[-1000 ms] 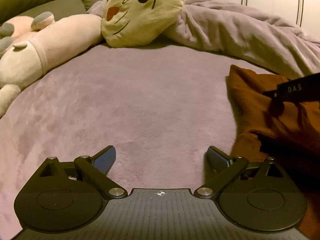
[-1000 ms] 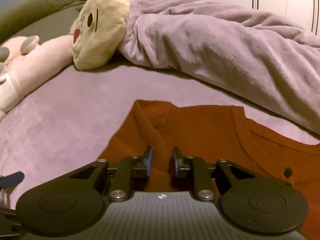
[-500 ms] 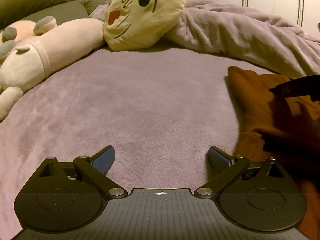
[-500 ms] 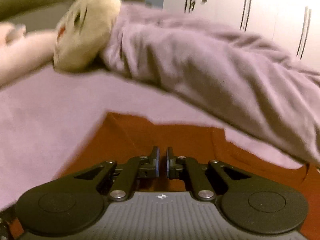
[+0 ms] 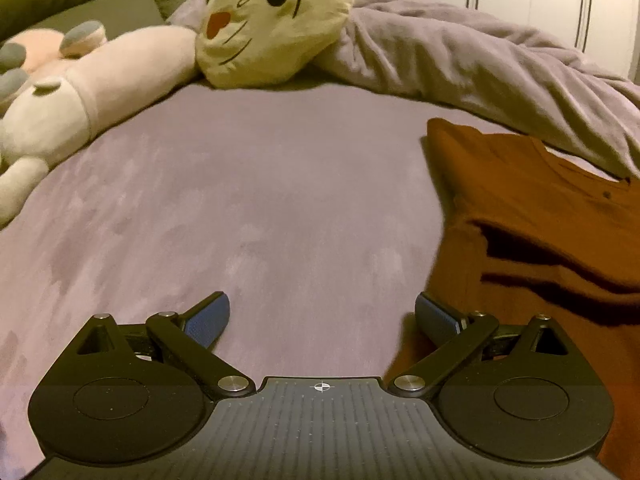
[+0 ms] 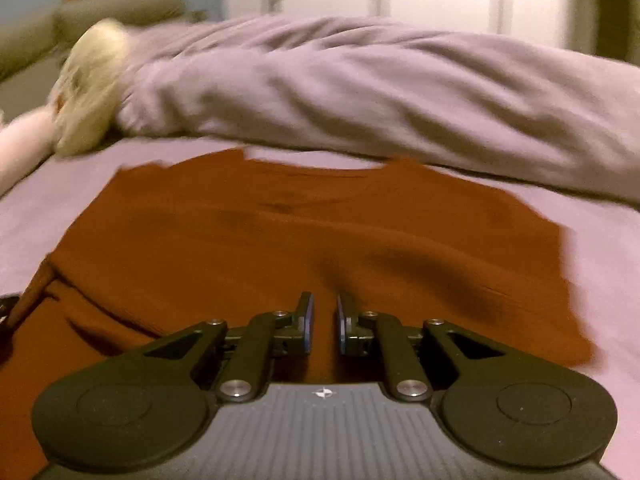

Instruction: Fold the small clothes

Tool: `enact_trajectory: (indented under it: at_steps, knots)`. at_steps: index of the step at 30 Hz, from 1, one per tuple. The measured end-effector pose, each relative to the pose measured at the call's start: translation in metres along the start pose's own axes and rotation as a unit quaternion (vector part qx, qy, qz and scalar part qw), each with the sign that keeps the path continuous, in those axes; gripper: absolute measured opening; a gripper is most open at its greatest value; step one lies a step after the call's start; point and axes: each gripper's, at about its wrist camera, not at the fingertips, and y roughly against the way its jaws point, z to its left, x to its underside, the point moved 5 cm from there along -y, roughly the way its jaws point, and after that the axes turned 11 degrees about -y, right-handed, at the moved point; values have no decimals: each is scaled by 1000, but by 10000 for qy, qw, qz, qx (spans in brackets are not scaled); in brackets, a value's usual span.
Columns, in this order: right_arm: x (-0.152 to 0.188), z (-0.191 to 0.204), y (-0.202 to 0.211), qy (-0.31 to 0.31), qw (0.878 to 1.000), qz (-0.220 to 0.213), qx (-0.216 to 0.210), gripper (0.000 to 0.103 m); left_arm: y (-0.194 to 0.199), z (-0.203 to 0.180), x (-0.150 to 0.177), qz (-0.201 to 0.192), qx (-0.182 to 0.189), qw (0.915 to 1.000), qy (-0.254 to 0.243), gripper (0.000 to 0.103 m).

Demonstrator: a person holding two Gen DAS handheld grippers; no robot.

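Right view blurred; sweater (image 5: 532, 208) cut off rightward.

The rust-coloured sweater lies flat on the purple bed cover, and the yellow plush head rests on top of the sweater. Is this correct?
Not quite. The sweater does lie on the bed cover, but the yellow plush head rests apart from it, further back beside the crumpled blanket. The left wrist view shows this.

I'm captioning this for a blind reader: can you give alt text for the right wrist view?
A rust-orange sweater lies spread on a lilac bedspread, with the right gripper low over its near edge, jaws narrowly apart and empty. Behind lie a bunched lilac blanket and a blurred cream plush toy.
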Motion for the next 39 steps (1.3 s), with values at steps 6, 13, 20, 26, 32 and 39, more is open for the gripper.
enact_trajectory:
  at_steps: [6,13,20,26,32,39]
  knots:
    - [27,-65,74,-1001,9941,33,418,32,31,4,22,366,698,9968,96,102]
    - [90,-97,139,-1321,9889,556,387,33,59,2,54,623,1143,9910,-308,101]
    - [117,-111,179,-1669,9835,663,215,34,69,18,69,947,1175,9885,43,87]
    - [142,-111,197,-1716,9813,877,29,36,74,21,77,1106,1066,9881,-74,87]
    - [149,-110,210,-1559,9838,867,166,45,81,13,83,1168,1243,9852,-149,85]
    - [160,-118,201,-1765,9781,1101,0,40,85,2,89,1256,1281,9822,-561,78]
